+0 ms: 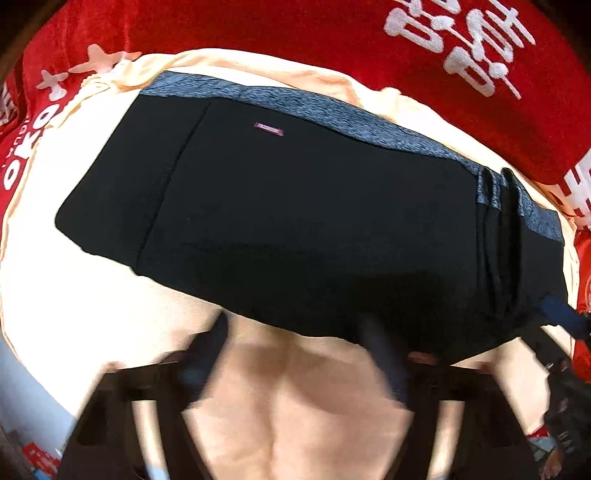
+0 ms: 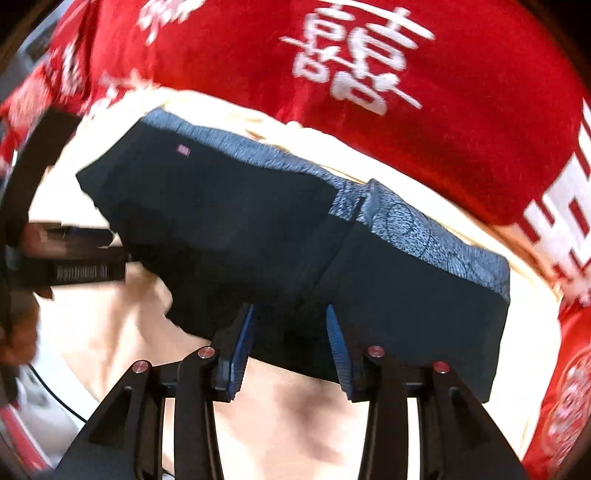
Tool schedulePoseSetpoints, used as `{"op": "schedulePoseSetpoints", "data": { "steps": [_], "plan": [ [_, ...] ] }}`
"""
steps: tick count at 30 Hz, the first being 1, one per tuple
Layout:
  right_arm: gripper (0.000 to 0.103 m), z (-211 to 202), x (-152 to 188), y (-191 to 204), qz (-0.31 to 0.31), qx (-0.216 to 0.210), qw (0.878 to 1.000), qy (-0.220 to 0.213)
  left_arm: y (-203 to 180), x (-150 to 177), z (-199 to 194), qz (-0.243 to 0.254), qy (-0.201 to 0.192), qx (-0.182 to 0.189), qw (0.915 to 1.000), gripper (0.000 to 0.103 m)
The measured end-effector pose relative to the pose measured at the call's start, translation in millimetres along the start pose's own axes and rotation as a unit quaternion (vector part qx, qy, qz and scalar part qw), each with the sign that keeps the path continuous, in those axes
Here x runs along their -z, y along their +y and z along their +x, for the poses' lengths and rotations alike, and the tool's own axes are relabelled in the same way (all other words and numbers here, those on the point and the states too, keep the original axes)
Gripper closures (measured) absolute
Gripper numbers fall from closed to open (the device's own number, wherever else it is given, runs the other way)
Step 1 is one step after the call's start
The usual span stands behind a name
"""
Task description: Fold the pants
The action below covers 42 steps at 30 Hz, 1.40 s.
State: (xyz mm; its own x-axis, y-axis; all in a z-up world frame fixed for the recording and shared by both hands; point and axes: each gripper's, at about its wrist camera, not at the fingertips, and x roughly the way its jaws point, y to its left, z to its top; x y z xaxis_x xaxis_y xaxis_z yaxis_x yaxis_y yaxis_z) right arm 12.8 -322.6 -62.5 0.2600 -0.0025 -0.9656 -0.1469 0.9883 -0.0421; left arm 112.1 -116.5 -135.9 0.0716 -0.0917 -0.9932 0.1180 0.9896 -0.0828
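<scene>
**Folded pants on the cream cloth**

We see the black pants (image 1: 295, 221) folded into a compact block on a cream cloth (image 1: 74, 295) over a red blanket (image 1: 258, 26). Our left gripper (image 1: 299, 354) gapes wide, holding nothing. Our right gripper (image 2: 291, 347) is partly open, its fingers at the pants' near edge without pinching.

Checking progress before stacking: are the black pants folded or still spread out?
Folded. The black pants lie as one compact block on the cream cloth, layered edges stacked at one end, no legs trailing out.
</scene>
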Motion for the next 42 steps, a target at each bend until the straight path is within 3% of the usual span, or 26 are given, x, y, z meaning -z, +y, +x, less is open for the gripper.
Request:
{"op": "schedulePoseSetpoints", "data": {
  "steps": [2,9,19,23,25,31,42],
  "plan": [
    [0.059,3,-7,-7,0.027,-0.002,1.0,0.005,5,-1,-6,-0.002,-0.014,-0.007,0.9999,0.014],
    [0.056,21,-17,-10,0.084,-0.018,0.996,0.024,16,-6,-1,-0.009,-0.007,-0.013,0.9998,0.014],
    [0.047,56,-15,22,0.09,-0.038,0.993,0.067,48,-7,6,-0.028,-0.01,-0.025,0.9992,0.014],
    [0.039,61,-15,26,0.095,-0.043,0.992,0.071,73,-3,6,-0.039,-0.013,-0.017,0.999,0.014],
    [0.036,64,-13,26,0.106,-0.051,0.99,0.078,65,1,20,-0.054,-0.007,-0.007,0.9985,0.014],
    [0.032,65,-9,29,0.115,-0.045,0.989,0.078,89,1,36,-0.103,0.01,0.006,0.9946,0.014],
    [0.029,67,-11,36,0.103,-0.032,0.991,0.082,115,6,43,-0.136,0.01,0.037,0.99,0.014]
  ]
}}
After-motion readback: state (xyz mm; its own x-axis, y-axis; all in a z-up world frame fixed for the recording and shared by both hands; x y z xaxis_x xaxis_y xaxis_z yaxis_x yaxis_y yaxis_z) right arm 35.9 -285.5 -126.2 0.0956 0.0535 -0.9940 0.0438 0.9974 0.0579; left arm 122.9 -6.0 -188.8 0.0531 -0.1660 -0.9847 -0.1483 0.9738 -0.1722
